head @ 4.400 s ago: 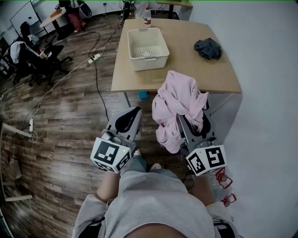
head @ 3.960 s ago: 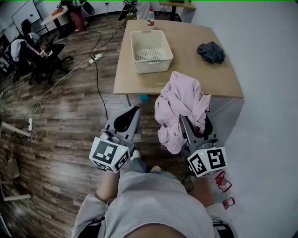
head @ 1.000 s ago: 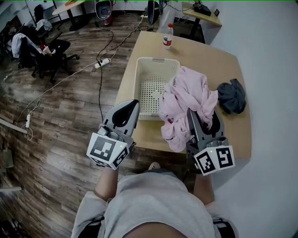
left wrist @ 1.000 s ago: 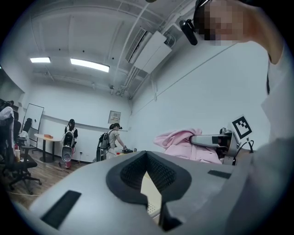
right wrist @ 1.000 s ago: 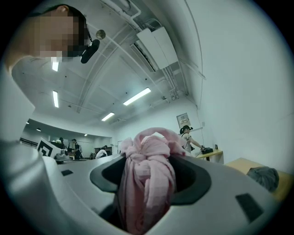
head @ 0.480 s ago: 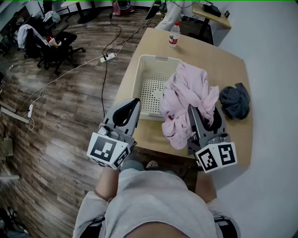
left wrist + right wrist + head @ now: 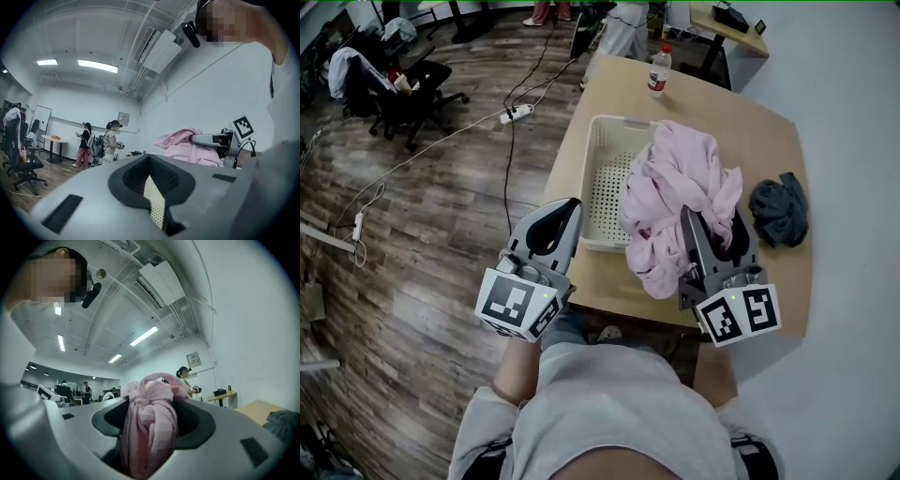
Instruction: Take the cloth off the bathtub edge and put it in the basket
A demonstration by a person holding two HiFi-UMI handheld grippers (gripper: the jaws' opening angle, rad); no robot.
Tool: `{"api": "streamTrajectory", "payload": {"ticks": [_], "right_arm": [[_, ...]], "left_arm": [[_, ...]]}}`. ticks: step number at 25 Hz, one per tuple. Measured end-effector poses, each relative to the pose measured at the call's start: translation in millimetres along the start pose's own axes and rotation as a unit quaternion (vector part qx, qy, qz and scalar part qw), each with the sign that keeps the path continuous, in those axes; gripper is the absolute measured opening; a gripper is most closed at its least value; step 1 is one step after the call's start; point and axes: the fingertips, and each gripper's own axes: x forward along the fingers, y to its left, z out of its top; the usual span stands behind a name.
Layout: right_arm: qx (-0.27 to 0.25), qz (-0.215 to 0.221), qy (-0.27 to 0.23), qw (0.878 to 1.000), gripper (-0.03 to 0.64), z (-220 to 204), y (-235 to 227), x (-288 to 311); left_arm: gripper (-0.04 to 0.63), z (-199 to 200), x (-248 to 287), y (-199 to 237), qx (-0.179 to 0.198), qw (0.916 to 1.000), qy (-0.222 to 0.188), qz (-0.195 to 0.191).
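Fingers point(image 7: 220, 427) of right gripper point(image 7: 712, 225) pinching pink cloth point(image 7: 675, 197), basket point(image 7: 605, 183) half hidden

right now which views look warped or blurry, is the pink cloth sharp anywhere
Head view: mildly bowed edges, pink cloth and basket sharp. Right gripper view: heavy fisheye, dark corners, cloth close and soft. Left gripper view: same fisheye, bright ceiling lights.

Left hand-held gripper point(image 7: 562, 212) held forward, jaws together, empty, right hand-held gripper point(image 7: 710, 223) beside it, clamped on pink cloth point(image 7: 675, 178).
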Motion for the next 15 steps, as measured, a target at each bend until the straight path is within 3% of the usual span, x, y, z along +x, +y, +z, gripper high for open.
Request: {"api": "streamTrajectory", "payload": {"ticks": [15], "right_arm": [[-0.004, -0.050, -0.015, 0.999, 0.282, -0.5, 13.2, 88.8]], "left_arm": [[-0.003, 8.5, 38.5, 87.5, 0.004, 0.9985, 0.008, -0.054]]}}
